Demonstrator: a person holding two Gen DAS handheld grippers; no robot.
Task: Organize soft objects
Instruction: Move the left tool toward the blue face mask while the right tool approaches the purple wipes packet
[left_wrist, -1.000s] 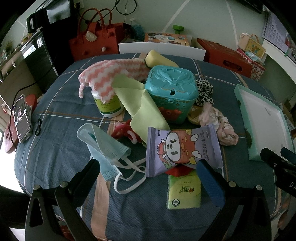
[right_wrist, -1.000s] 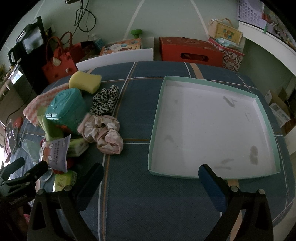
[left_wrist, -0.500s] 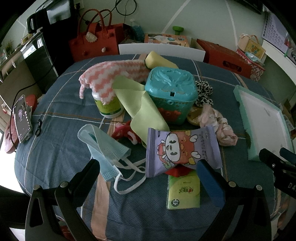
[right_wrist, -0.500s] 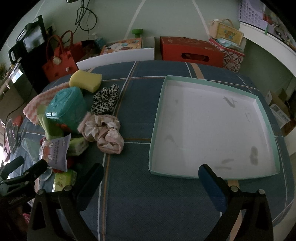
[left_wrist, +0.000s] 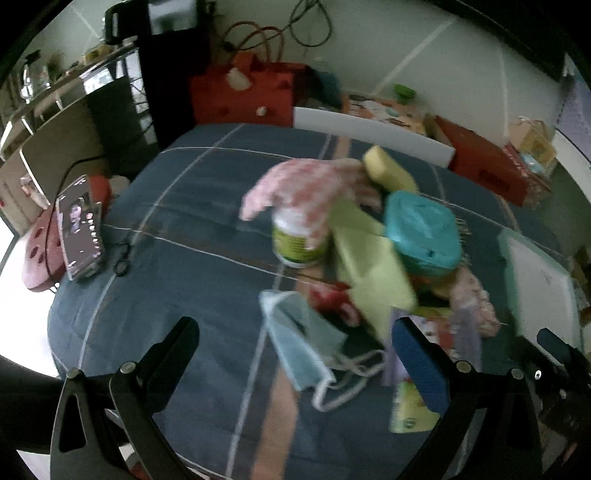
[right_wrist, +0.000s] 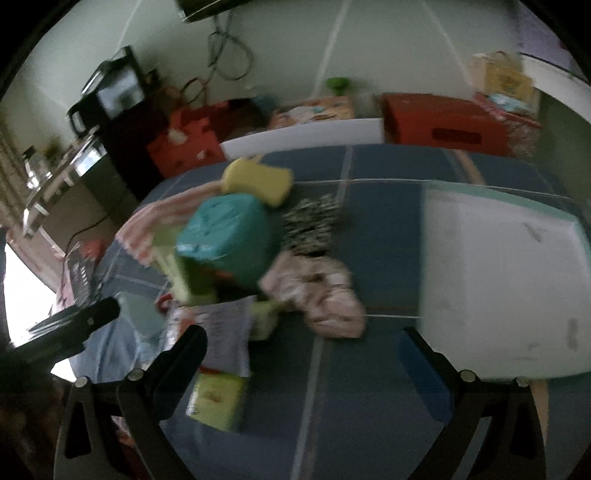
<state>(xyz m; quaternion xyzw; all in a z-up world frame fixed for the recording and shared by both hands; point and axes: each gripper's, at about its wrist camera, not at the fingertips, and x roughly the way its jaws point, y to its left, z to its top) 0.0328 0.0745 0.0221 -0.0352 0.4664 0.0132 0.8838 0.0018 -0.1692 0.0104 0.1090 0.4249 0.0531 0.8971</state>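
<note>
Both views motion-blurred, fine detail lost.

Left gripper (left_wrist: 295, 354): jaws wide apart, nothing between them, hovering over the near edge of the blue-checked table (left_wrist: 177, 236). Right gripper (right_wrist: 303, 369): jaws also wide apart and empty, over bare cloth between the pile and the tray.

Nearest the left gripper: light-blue face mask (left_wrist: 299, 343), flat on the cloth, white ear loops trailing toward the right finger. Just right of it, a green tissue pack (left_wrist: 410, 410), partly hidden behind the blue finger pad. A purple snack bag (right_wrist: 229, 336) lies over the top end of the pack.

Next back: pink scrunchie (right_wrist: 317, 291), beside the snack bag and near the tray's left wall, not touching it as far as the blur lets me tell. A yellow-green cloth (left_wrist: 373, 266) drapes down the middle of the pile, with something red (left_wrist: 328, 299) at its lower edge.

Middle: teal tub (left_wrist: 421, 232) with lid on; left of it a white-and-green jar (left_wrist: 299, 243), upright, with a pink-and-white cloth (left_wrist: 306, 184) draped over its top. Black-and-white scrunchie (right_wrist: 314, 221) sits right of the tub.

Far: yellow sponge (right_wrist: 258, 179) behind the tub.

Tray (right_wrist: 428, 258), mint rim, white floor, on the right side of the table, holds nothing soft.

Left table edge: phone (left_wrist: 79, 229).
</note>
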